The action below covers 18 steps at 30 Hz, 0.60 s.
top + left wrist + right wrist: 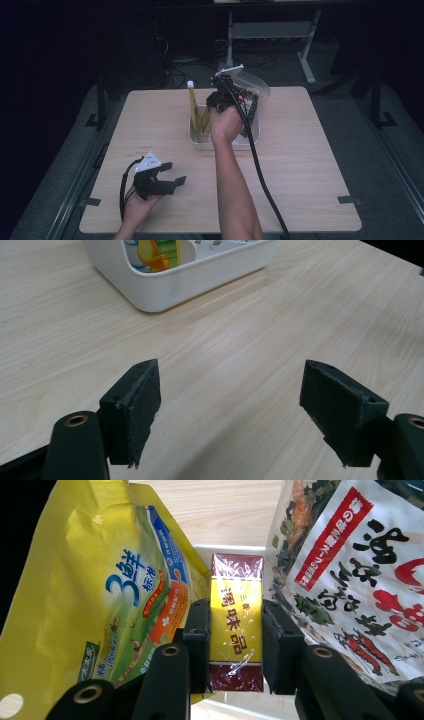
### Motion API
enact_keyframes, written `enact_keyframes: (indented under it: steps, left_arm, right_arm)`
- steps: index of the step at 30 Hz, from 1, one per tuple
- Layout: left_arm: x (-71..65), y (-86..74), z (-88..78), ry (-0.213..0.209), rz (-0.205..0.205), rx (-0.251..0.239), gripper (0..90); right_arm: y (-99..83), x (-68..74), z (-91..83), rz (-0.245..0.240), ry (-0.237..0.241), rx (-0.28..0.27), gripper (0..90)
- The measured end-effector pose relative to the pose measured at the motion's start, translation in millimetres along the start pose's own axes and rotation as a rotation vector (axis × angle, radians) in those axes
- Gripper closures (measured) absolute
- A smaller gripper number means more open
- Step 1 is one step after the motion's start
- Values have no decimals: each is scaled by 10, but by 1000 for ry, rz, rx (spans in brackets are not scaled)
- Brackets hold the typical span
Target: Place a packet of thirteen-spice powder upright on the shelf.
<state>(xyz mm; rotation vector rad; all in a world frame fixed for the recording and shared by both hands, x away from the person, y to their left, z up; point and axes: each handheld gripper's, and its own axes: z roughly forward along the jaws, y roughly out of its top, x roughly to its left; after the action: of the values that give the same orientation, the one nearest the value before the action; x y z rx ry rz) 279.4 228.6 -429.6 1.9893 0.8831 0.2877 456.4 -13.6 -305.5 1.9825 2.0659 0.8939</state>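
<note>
Inside white bin (pixel 200 142): right jaws clamp box (pixel 236 615) | pouches flank | left jaws wide

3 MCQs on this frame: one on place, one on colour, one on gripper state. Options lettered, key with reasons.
1. Where does the white plastic bin stand?
A. far half of the wooden table
B. floor
C. the table's near edge

2. Main colour of the large pouch beside the small gold-and-maroon box?
A. blue
B. yellow
C. black

3. The left gripper is:
A. shut on the bin
B. shut on nothing
C. open over bare wood

Key: A, the high view shows it beyond mid-table; B, the right gripper view shows yellow film; C, jaws stand wide apart.
</note>
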Motion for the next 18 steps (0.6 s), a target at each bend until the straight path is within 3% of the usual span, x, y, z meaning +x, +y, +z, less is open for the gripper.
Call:
enact_keyframes:
  steps: [4,9,18]
  left_arm:
    - [9,-4,-6,-1,-5,-4,239]
    - [1,1,-2,-3,0,1,239]
    - [8,-2,-13,0,-2,-1,240]
  right_arm:
    - [-10,-21,-1,1,2,3,657]
    - [-36,-43,5,-5,45,21,614]
    - [-61,-11,39,-25,76,30,603]
